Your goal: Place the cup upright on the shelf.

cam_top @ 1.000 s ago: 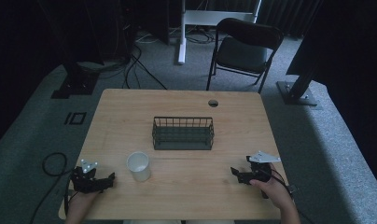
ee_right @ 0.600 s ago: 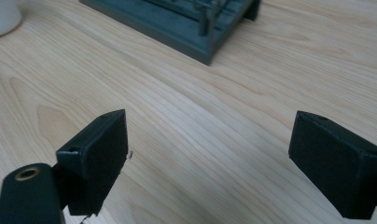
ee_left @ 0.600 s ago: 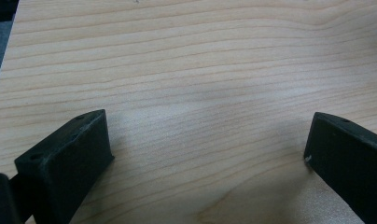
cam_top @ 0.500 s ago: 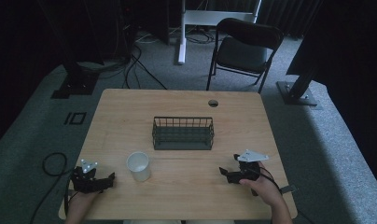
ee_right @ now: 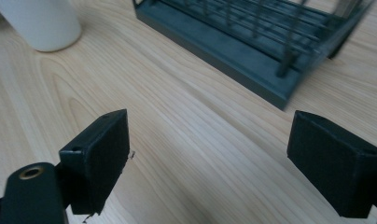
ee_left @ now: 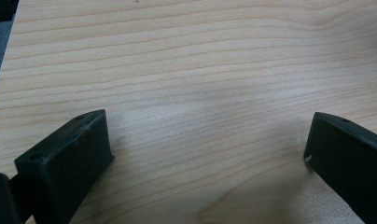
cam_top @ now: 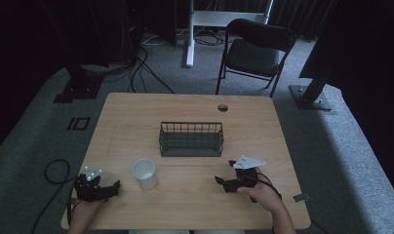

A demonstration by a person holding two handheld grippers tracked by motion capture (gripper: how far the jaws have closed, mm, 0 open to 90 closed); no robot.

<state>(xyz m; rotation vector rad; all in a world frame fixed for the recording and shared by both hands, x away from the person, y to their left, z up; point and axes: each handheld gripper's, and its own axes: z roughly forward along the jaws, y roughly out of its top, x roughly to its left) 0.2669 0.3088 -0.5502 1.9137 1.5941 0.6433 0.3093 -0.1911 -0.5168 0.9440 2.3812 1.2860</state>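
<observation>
In the high view, a cup (cam_top: 145,173) is standing on the bench (cam_top: 136,112) before a wire basket (cam_top: 191,139), between the left tool (cam_top: 114,187) and right tool (cam_top: 223,180). The left gripper view is showing jaws gaping wide over bare wood. In the right gripper view, wide jaws are facing cup (ee_right: 39,23) and basket (ee_right: 252,42).

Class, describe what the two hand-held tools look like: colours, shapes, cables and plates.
Both are black. The left tool and right tool each carry a pale grey three-cornered plate on top. Each has two blocky, matte black jaws with small screw holes. A black cable trails from each. The forearms look bare; no sleeves are visible.
</observation>
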